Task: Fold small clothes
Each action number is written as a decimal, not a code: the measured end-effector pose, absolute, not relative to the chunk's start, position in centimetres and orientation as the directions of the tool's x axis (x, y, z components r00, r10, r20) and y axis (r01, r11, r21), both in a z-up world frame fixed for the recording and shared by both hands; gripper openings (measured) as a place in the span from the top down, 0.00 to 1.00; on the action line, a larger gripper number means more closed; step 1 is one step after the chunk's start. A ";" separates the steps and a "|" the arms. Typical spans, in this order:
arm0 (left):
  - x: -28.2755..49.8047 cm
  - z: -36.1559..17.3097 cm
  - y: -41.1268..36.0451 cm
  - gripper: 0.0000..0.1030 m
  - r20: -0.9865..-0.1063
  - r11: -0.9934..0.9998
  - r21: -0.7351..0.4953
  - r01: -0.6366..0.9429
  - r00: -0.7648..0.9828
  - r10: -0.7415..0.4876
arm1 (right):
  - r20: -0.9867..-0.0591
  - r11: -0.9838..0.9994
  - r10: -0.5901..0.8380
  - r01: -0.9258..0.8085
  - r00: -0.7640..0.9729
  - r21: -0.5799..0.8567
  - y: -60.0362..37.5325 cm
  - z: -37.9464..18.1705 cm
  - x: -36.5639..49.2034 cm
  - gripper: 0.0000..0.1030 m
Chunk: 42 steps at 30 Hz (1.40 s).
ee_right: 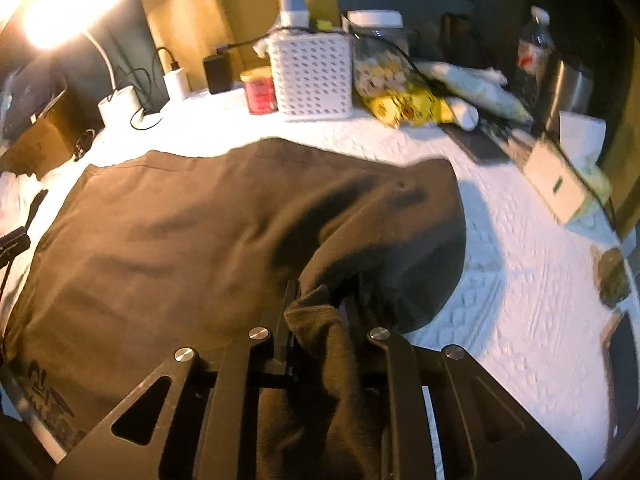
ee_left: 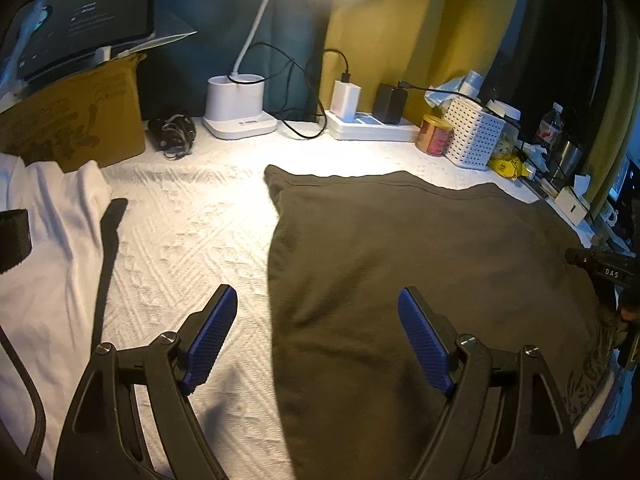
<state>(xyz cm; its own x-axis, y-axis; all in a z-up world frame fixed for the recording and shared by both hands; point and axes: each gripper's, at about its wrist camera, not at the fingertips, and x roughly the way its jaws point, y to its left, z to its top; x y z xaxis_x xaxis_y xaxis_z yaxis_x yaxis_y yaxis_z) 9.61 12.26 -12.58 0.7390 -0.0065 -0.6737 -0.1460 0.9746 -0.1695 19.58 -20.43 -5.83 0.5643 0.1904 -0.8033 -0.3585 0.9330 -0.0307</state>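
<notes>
Right hand-held gripper (ee_right: 316, 300) is pinching a bunched fold of the dark brown garment (ee_right: 180, 240), lifting its right edge over the rest. Left hand-held gripper (ee_left: 318, 336) hangs spread and empty above the garment's left edge. Garment lies flat on the white textured tabletop (ee_left: 192, 232), near a white perforated basket (ee_right: 316, 76).

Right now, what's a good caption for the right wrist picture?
Right gripper pinching a brown shirt on the white bedspread.

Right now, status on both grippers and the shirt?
Left gripper open over dark shirt. Right gripper shut on its edge. Nothing in the way.
</notes>
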 end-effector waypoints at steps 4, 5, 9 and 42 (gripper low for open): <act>8.9 -12.5 13.2 0.20 -0.665 0.970 -0.187 -0.153 0.747 -0.011 | -0.784 0.914 0.222 -0.405 0.580 -0.041 -17.4 -4.4 19.0 0.82; 8.7 -12.4 13.4 0.20 -0.661 0.970 -0.191 -0.152 0.750 -0.013 | -0.779 0.905 0.236 -0.423 0.581 -0.041 -16.4 -3.9 18.7 0.83; 7.8 -12.4 14.0 0.20 -0.651 0.968 -0.202 -0.149 0.759 -0.019 | -0.768 0.879 0.280 -0.475 0.576 -0.036 -13.5 -3.2 18.0 0.83; 1.0 -12.6 18.6 0.20 -0.613 0.912 -0.362 -0.191 0.786 -0.079 | -0.815 0.534 0.533 -0.837 0.228 0.116 6.0 -6.3 9.2 0.57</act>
<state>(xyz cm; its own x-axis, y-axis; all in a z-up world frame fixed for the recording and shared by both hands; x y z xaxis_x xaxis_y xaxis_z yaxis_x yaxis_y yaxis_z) 1.01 18.62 -12.56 0.7864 -0.0790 -0.6126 -0.1906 0.9124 -0.3623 9.19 6.02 -6.33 0.2276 0.5330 -0.8149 -0.8374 0.5342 0.1156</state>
